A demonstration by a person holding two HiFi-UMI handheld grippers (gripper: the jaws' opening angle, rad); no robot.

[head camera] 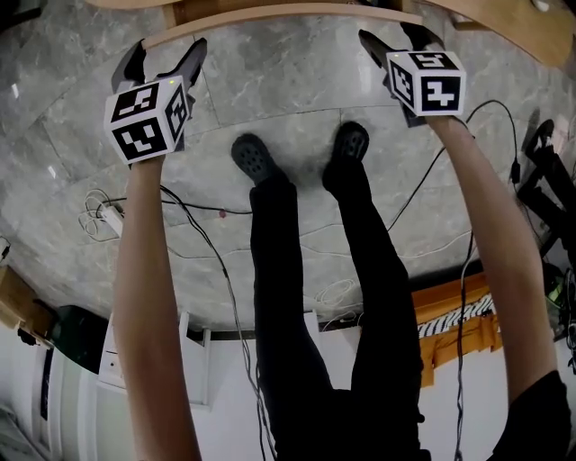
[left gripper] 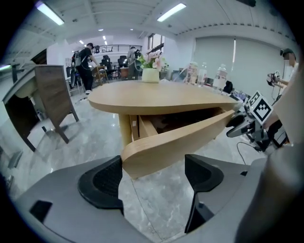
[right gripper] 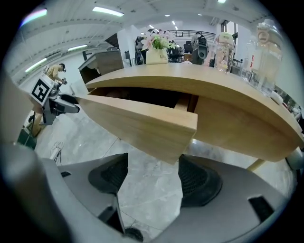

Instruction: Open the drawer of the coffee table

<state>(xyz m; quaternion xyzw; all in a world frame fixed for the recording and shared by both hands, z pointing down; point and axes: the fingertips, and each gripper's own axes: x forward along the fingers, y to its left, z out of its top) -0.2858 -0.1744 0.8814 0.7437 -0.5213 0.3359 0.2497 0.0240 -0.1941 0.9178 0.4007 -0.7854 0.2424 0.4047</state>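
The oval wooden coffee table [left gripper: 161,97] has its curved drawer front [left gripper: 180,142] pulled out, and the drawer's inside shows behind it. My left gripper [left gripper: 154,178] is open, and the drawer front's left end lies just beyond its left pad [left gripper: 102,182]. My right gripper [right gripper: 152,178] is open too, with the drawer front's [right gripper: 137,121] right corner above the gap, close to the right pad [right gripper: 199,180]. In the head view the left gripper [head camera: 165,56] and right gripper [head camera: 396,38] point at the two ends of the drawer front [head camera: 270,13].
A flower vase [right gripper: 156,54] and bottles [right gripper: 225,52] stand on the tabletop. A grey wooden chair [left gripper: 52,102] stands to the left. Cables and a power strip [head camera: 108,216] lie on the marble floor by the person's shoes [head camera: 256,158].
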